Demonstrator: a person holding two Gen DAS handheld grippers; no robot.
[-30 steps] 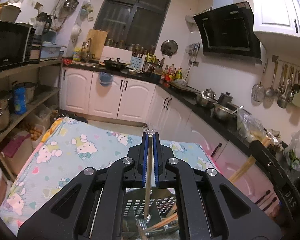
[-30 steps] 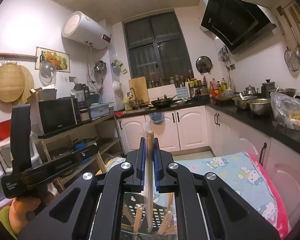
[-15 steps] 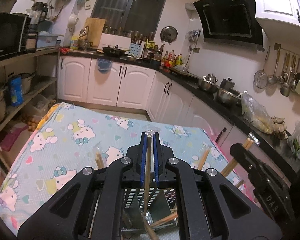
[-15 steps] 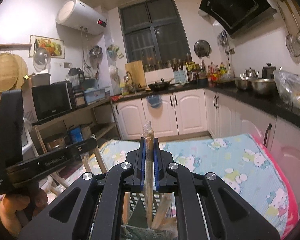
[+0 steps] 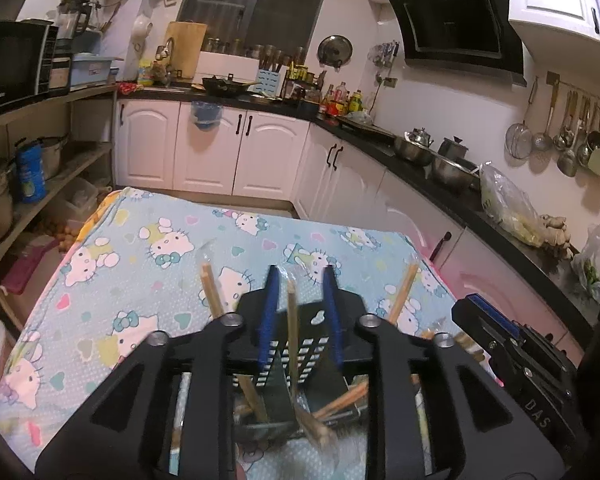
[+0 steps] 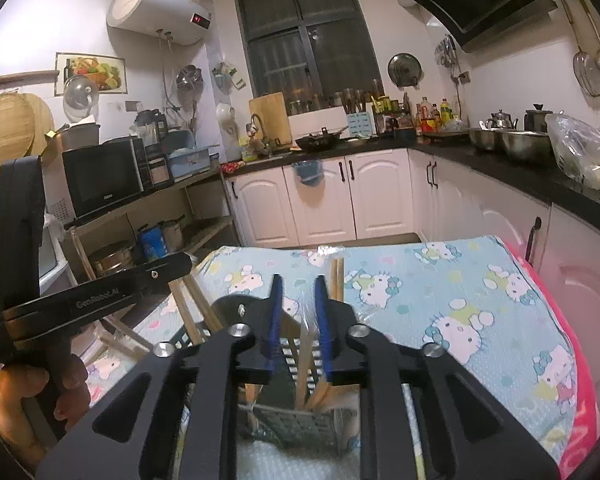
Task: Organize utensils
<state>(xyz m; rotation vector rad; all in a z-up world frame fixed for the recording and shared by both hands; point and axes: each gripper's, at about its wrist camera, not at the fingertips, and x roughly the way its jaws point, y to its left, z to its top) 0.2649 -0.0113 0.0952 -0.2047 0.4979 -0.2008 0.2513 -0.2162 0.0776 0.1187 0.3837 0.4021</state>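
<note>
1. The left hand-held gripper [image 5: 299, 276] has its blue-padded fingers spread apart above the black slotted utensil holder [image 5: 300, 354]; a wrapped chopstick pair [image 5: 291, 320] stands loose in the gap, touching neither pad.
2. The right hand-held gripper [image 6: 298, 285] is likewise parted over the same holder [image 6: 300, 412], with another wrapped chopstick pair [image 6: 305, 354] leaning between its fingers.
3. The holder stands on the tabletop [image 5: 140, 280], which is covered by a Hello Kitty cloth. Its base and lower compartments are hidden behind the gripper bodies, so which compartment each stick sits in cannot be told.
4. More chopsticks [image 5: 212, 292] lean outward, their lower ends blurred.
5. Readable writing: "GenRobot.AI" on the left gripper's body [image 6: 100, 298] in the right wrist view; "DAS" on the right gripper's body [image 5: 536, 420] in the left wrist view.
</note>
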